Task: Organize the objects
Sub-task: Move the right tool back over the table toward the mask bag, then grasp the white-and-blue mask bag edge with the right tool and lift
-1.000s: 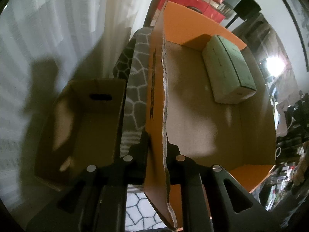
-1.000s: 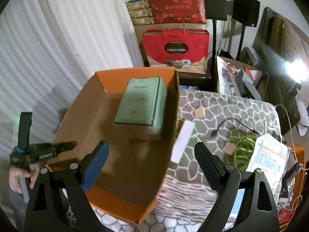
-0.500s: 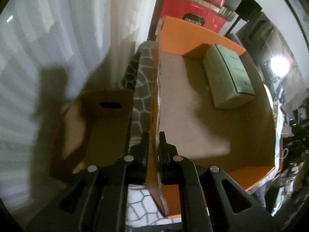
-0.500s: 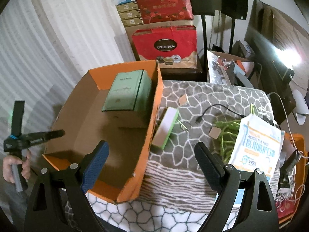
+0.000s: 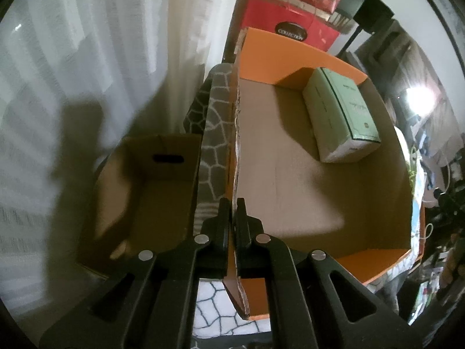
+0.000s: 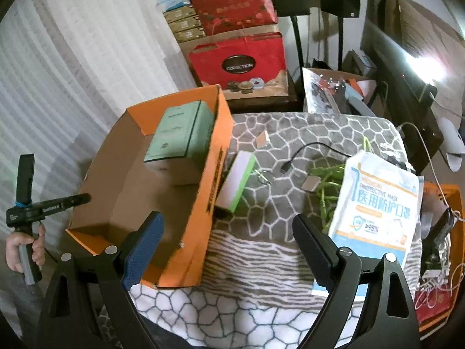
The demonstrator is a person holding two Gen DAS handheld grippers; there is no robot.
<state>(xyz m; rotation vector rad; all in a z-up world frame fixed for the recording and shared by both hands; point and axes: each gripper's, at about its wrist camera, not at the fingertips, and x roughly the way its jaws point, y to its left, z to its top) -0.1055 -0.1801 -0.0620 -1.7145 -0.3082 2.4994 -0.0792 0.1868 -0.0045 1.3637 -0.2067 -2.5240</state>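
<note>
While you hold: your left gripper (image 5: 232,212) is clamped on the side wall of the orange cardboard box (image 5: 293,46); the pale green carton (image 5: 340,116) lies inside, at the far corner.
Right gripper (image 6: 229,241): jaws wide apart, nothing between them, above the grey patterned cloth (image 6: 305,133).
Risk: the torn wall edge may rip or the box may tip if you pull hard.
Hidden: the white and green slim box (image 6: 235,180) leans at the box's outer wall; its contents you cannot see.

Both wrist cams downward, box (image 5: 305,189) shared
</note>
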